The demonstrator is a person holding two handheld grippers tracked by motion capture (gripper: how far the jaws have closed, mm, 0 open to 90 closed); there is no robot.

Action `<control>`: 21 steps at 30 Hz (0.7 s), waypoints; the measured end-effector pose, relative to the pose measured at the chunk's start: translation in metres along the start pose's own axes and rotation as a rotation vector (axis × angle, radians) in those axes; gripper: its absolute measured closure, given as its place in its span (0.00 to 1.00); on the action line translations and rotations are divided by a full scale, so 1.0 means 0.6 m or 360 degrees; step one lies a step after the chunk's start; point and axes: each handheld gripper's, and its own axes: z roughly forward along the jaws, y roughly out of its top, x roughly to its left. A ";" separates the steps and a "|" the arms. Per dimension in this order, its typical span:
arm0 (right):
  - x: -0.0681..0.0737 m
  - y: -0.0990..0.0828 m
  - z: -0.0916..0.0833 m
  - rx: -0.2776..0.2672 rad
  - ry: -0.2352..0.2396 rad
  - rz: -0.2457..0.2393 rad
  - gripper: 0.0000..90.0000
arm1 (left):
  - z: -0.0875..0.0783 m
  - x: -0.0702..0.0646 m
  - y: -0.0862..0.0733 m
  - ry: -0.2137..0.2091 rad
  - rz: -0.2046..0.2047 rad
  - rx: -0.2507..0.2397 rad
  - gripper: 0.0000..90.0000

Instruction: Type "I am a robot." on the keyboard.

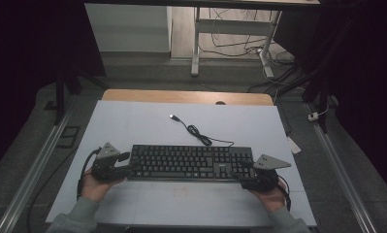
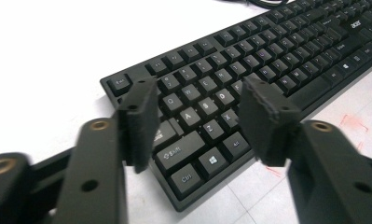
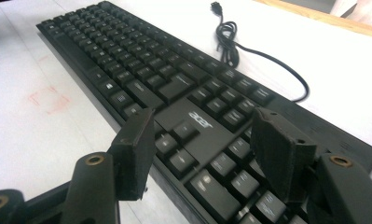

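High view: the black plastic keyboard (image 1: 191, 162) lies flat on the white table (image 1: 133, 121), not lifted yet. Left tongs (image 1: 128, 162) stand half open around its left end, right tongs (image 1: 245, 171) open around its right end; neither is squeezing it. Its thin cable (image 1: 201, 135) curls just behind it.

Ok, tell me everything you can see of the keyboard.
The keyboard is a full-size black one, seemingly plastic, with white key legends and a number pad; the right gripper view shows an acer logo. It lies flat, lengthwise across the white table. Its black cable loops behind, ending in an unplugged USB plug. The left tool straddles its left end, the right tool its right.
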 end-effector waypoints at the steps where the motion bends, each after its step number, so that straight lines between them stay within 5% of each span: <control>1: 0.000 0.000 0.000 0.0000 0.0000 0.0000 0.45 | 0.003 0.000 0.000 -0.0003 0.0008 0.0006 0.56; 13: 0.030 0.042 0.056 0.0060 0.0060 -0.0020 0.51 | 0.011 -0.001 -0.008 -0.0041 0.0086 0.0018 0.85; 21: 0.060 0.107 0.099 0.0069 0.0089 -0.0065 0.63 | 0.013 -0.002 -0.011 -0.0069 0.0099 0.0014 0.98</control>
